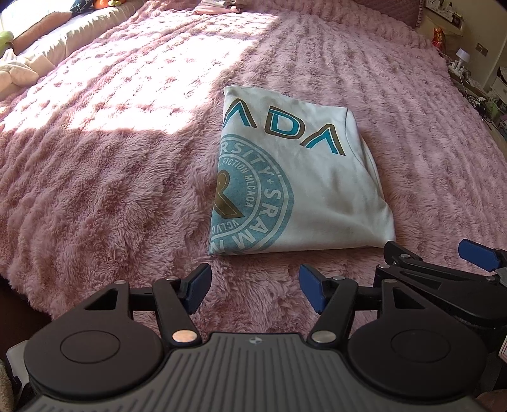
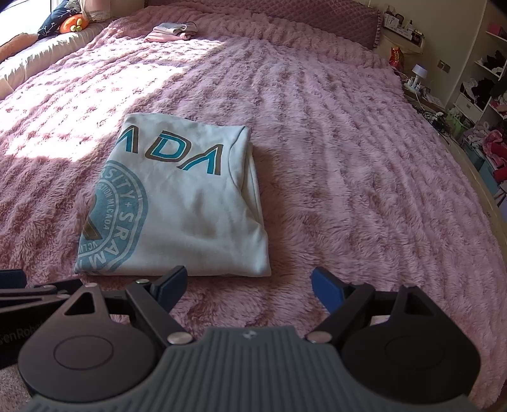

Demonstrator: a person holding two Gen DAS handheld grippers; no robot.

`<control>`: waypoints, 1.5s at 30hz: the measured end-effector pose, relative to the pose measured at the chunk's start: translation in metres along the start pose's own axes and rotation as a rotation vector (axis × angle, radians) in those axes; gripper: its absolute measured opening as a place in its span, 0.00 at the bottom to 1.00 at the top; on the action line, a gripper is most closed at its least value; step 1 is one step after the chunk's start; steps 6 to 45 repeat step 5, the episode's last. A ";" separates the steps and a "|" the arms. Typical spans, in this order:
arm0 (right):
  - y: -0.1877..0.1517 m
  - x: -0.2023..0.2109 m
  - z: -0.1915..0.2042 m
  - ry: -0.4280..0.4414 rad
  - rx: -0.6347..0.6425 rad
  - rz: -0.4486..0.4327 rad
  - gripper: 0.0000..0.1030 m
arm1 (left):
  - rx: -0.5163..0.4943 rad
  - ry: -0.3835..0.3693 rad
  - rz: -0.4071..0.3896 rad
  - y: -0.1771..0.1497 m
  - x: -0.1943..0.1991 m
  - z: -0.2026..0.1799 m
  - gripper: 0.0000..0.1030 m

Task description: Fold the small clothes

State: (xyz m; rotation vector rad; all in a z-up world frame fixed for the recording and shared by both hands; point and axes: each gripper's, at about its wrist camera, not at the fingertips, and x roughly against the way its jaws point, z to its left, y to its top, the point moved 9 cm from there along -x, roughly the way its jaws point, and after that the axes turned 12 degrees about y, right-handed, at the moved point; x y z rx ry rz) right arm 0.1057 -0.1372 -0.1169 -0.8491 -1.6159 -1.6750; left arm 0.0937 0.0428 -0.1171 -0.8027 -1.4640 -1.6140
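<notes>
We see one bed (image 1: pixel 95 164), covered edge to edge by a shaggy pink blanket (image 2: pixel 348 190), with a patch of sunlight across its far left part. On it lies one folded white T-shirt (image 1: pixel 317 196), a flat packet printed with teal letters and a round teal seal; the fold cuts the seal in half and hides the start of the word, so only "ADA" reads clearly. In the right wrist view the T-shirt (image 2: pixel 196 215) sits left of centre, just beyond the claws.

We count two claws. The left claw (image 1: pixel 255 290) stands wide, nothing between its blue pads, hovering over the blanket just short of the shirt's near edge. The right claw (image 2: pixel 248 286) is likewise wide and empty, near the shirt's near right corner. Each shows up partly at the other view's margin.

Far off lies one small pile of folded clothes (image 2: pixel 172 31), too small for us to count pieces. Cushions (image 2: pixel 60 19) along the left edge and shelves (image 2: pixel 484 82) at the right are cut off and cluttered.
</notes>
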 end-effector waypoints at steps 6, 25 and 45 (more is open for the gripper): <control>0.001 0.000 0.000 0.001 -0.001 -0.001 0.79 | -0.013 0.016 0.011 0.000 -0.002 -0.001 0.72; 0.001 0.000 0.000 0.001 -0.001 -0.001 0.79 | -0.013 0.016 0.011 0.000 -0.002 -0.001 0.72; 0.001 0.000 0.000 0.001 -0.001 -0.001 0.79 | -0.013 0.016 0.011 0.000 -0.002 -0.001 0.72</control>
